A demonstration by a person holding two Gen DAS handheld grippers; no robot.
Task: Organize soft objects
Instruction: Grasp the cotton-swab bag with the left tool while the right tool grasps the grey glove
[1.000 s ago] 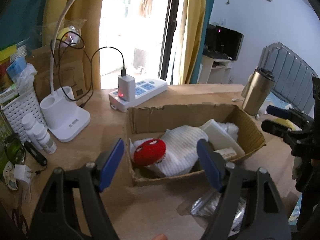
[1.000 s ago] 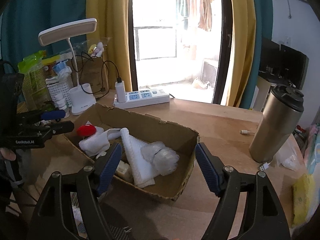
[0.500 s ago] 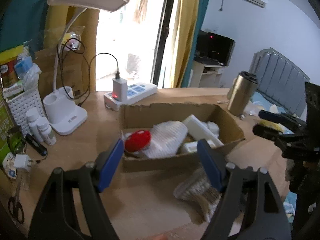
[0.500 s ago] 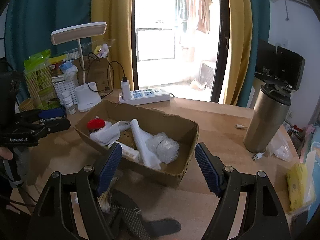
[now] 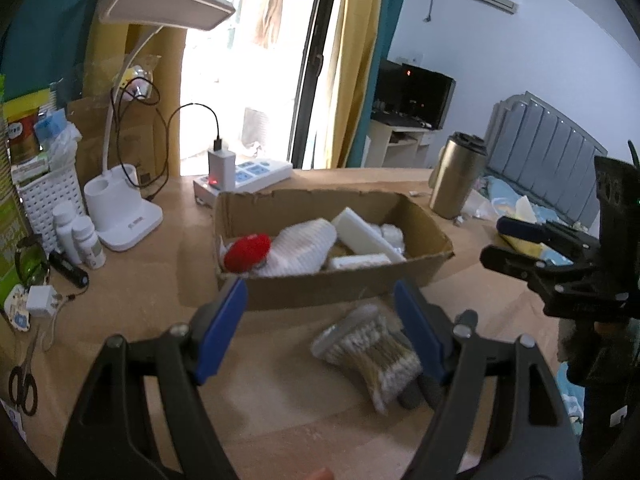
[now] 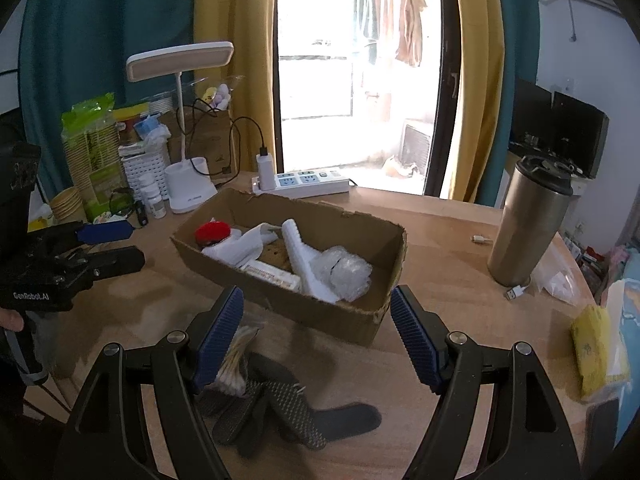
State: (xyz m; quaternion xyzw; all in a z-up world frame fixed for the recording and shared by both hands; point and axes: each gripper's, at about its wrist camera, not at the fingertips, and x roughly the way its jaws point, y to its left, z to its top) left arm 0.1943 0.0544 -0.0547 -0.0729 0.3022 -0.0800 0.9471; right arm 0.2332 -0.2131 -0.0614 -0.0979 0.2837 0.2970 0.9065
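Note:
A cardboard box (image 5: 424,230) (image 6: 384,240) sits mid-table. It holds a red plush ball (image 5: 246,252) (image 6: 212,234), white cloth (image 5: 304,246) (image 6: 236,250), a white foam strip (image 6: 298,252) and bubble wrap (image 6: 344,272). In front of the box lie a bag of cotton swabs (image 5: 372,354) (image 6: 234,364) and dark grey gloves (image 6: 288,408). My left gripper (image 5: 320,320) is open and empty, above the table before the box. My right gripper (image 6: 316,332) is open and empty, above the gloves.
A white desk lamp (image 5: 124,208) (image 6: 188,188), power strip (image 5: 244,178) (image 6: 308,182), pill bottles (image 5: 80,236) and a white basket (image 5: 44,200) stand at the left. A steel tumbler (image 6: 528,224) (image 5: 456,180) stands at the right. Scissors (image 5: 24,384) lie at the left edge, a yellow packet (image 6: 596,350) at the right edge.
Both grippers have drawn back and up from the box. The swab bag and the gloves now show on the table in front of the box.

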